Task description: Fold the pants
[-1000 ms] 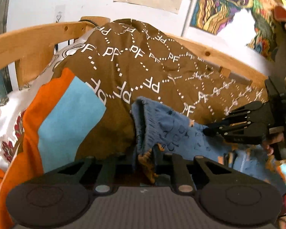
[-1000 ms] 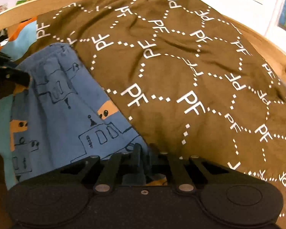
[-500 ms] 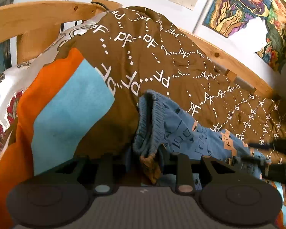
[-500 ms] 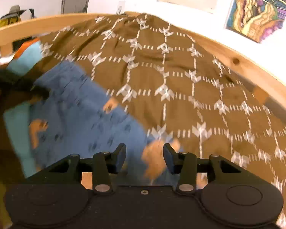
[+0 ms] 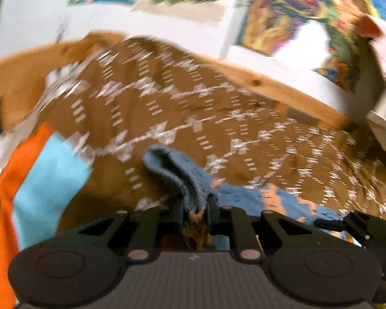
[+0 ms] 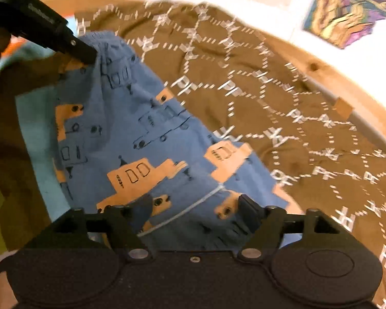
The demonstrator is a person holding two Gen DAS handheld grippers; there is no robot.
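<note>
blue pants [image 6: 146, 139] are spread on the brown bedspread [image 6: 283, 97], left claw [image 5: 196, 209] pinching down on the bunched waistband to anchor that end. right claw [image 6: 190, 211] is opening wide over the leg end, pads off the cloth — probably letting it settle flat before the fold.

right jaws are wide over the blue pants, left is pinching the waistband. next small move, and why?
Probably close the right gripper on the pants hem under it. Its jaws are opening with cloth between them but not pressed, while the left gripper, closing, pinches the waistband, so only one end is held on the brown blanket.
</note>
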